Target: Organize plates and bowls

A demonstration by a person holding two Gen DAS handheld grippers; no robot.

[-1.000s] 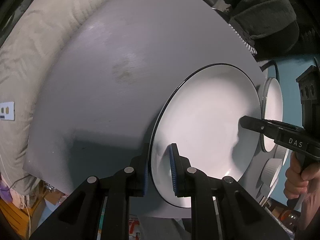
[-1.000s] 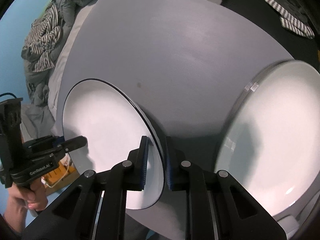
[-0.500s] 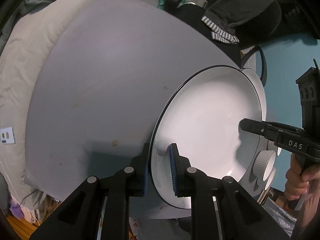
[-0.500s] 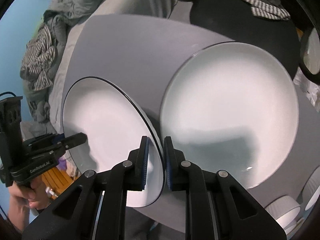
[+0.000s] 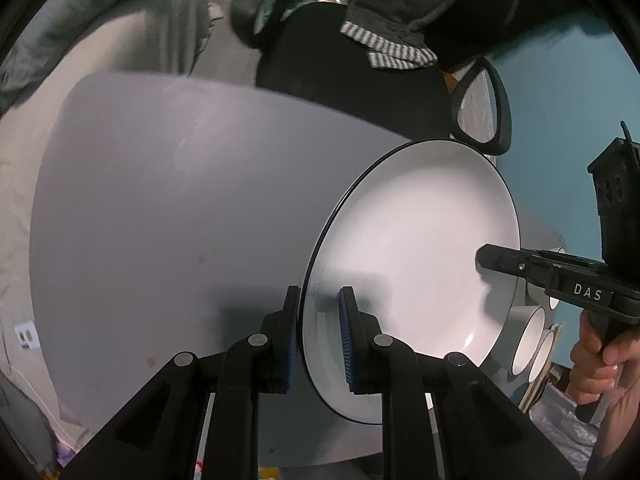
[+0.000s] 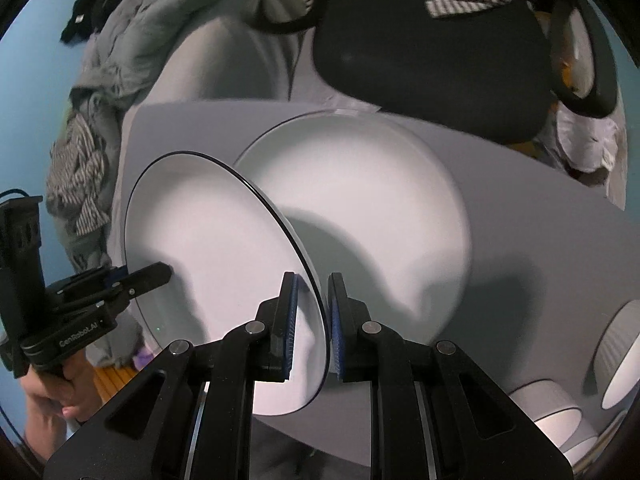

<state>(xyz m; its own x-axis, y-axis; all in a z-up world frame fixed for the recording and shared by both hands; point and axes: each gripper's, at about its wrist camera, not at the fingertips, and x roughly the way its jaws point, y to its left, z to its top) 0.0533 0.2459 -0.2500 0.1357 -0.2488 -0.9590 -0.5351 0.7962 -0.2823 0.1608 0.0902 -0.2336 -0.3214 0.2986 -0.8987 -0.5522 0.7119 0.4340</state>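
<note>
Left tongs (image 5: pixel 319 334) pinched nearly shut, pointing steeply down; right tongs (image 6: pixel 311 326) likewise.

White letters "DAS" are read on the black right claw (image 5: pixel 498 260), seen from the left wrist view. From the right wrist view, "GenRobot.AI" is made out in pale print on the black left claw (image 6: pixel 160 272). Nothing else is legible.

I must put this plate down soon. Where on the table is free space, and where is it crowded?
Free: the broad bare table left of the black-rimmed plate. Crowded: the right side, with the large white plate and the small white bowls near the right edge.
</note>
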